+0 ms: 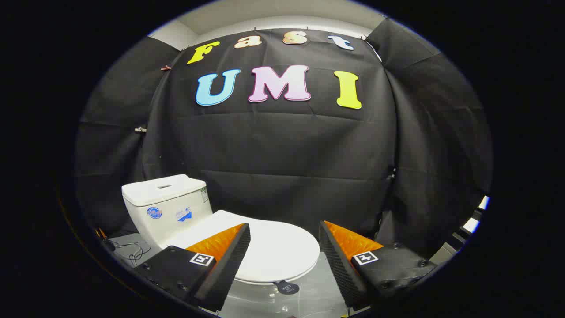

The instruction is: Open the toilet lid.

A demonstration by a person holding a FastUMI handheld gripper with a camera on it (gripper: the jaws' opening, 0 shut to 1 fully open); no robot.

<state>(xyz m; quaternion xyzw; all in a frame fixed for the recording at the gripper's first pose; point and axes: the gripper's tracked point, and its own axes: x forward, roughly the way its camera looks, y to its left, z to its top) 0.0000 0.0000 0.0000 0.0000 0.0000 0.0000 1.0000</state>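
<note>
White porcelain sits low in the lower left of the frame as we bring the gripper (284,247) toward a small toilet (176,216) set against the black cloth wall (287,150). Its tank (163,194) stands at the left, and the toilet lid (282,247) lies flat and closed over the bowl, its rounded front edge reaching toward lower centre, between and just beyond our two fingers (229,256). Those fingers are spread wide apart and hold nothing; neither one touches the lid. A small dark round tag (287,288) lies just under the lid's front lip, on the pale floor (309,296). Loose wires (137,252) trail on the floor left of the bowl, well clear of our path.

We judge the task barely begun: the lid is still down and the approach is the step in hand. To do it well, we would lower the fingers to the front lip, slip one finger under the edge and the other over it, and close on the rim near its middle so that the lid does not twist. The lift should then follow an arc back toward the tank, since the hinge appears to sit there. A grip too shallow on smooth plastic could slip, and we cannot tell how stiff the hinge is.
</note>
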